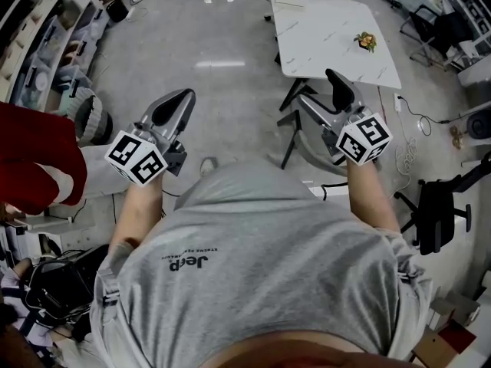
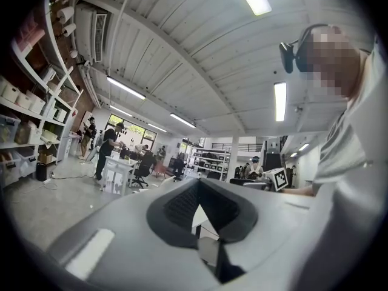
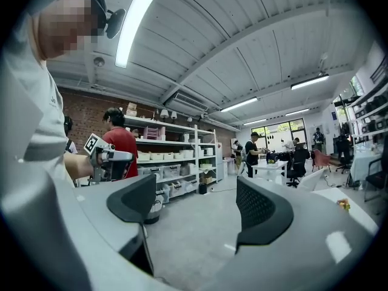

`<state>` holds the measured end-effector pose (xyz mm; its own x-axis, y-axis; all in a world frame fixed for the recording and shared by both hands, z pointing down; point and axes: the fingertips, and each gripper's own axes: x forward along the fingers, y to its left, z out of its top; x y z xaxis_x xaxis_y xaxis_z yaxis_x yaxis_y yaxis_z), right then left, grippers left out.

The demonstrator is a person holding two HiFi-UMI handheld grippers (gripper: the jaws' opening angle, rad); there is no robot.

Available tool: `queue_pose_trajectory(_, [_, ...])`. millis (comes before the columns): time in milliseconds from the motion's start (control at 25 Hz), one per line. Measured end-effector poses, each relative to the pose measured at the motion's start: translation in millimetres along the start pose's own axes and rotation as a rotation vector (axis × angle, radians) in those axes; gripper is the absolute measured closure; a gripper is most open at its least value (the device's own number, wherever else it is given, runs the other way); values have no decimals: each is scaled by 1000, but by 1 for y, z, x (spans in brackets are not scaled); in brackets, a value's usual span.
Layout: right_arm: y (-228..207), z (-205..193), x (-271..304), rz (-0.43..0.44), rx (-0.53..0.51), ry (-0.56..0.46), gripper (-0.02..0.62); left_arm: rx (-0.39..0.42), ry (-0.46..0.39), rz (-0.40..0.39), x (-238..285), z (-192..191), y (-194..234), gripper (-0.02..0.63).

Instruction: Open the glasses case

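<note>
1. Position: we find the person standing on open floor (image 1: pixel 222 44), short of the white table (image 1: pixel 330 29); both grippers are carried level at waist height, which we read as a travelling posture and not a working one.

2. Left gripper (image 1: pixel 175 104): in the left gripper view (image 2: pixel 197 183) its jaws are pressed together with nothing between them; it carries no load.

3. Right gripper (image 1: pixel 326 90): in the right gripper view (image 3: pixel 197 205) its jaws are spread wide, and only floor and distant shelves (image 3: pixel 173 156) show through the gap; it is empty; we judge it is held ready to take hold.

4. Task's thing: the glasses case appears in no view; we cannot place it.

5. Table contents: a single small object (image 1: pixel 365 41), yellow and green, lies near the table's right edge, about midway along it; it is too small to identify, and we do not take it for the case; the rest of the top that we can see is bare.

6. Surroundings: a person in red (image 1: pixel 34 159) stands close at the left; others work well apart at the far end of the room.

7. Assessment: the task is not under way; the case must be located before any opening; in our judgement one gripper would steady the case while the other lifts the lid.
</note>
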<state>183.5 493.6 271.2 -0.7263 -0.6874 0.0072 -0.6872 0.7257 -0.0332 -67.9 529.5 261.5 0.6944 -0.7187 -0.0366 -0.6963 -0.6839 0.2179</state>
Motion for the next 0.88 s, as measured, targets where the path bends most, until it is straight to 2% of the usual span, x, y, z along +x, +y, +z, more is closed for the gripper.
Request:
queue_pose_trajectory(160, [-4, -7, 20, -14, 5, 26, 204, -13, 0, -24, 8, -2, 21, 551])
queue_pose_trajectory(280, [-9, -10, 50, -35, -5, 44, 204, -19, -1, -49, 15, -3, 56, 551])
queue_pose_trajectory(480, [-30, -17, 122, -104, -26, 62, 204, -3, -10, -106, 36, 1, 143, 551])
queue_pose_trajectory(640, [-54, -11, 201, -164, 2, 47, 204, 14, -14, -181, 70, 20, 223, 551])
queue_pose_trajectory(760, [-63, 2, 267, -172, -5, 48, 204, 32, -12, -228, 91, 42, 279, 551])
queue_pose_trajectory(880, [-72, 13, 325, -170, -24, 42, 204, 51, -8, -241, 102, 62, 334, 551])
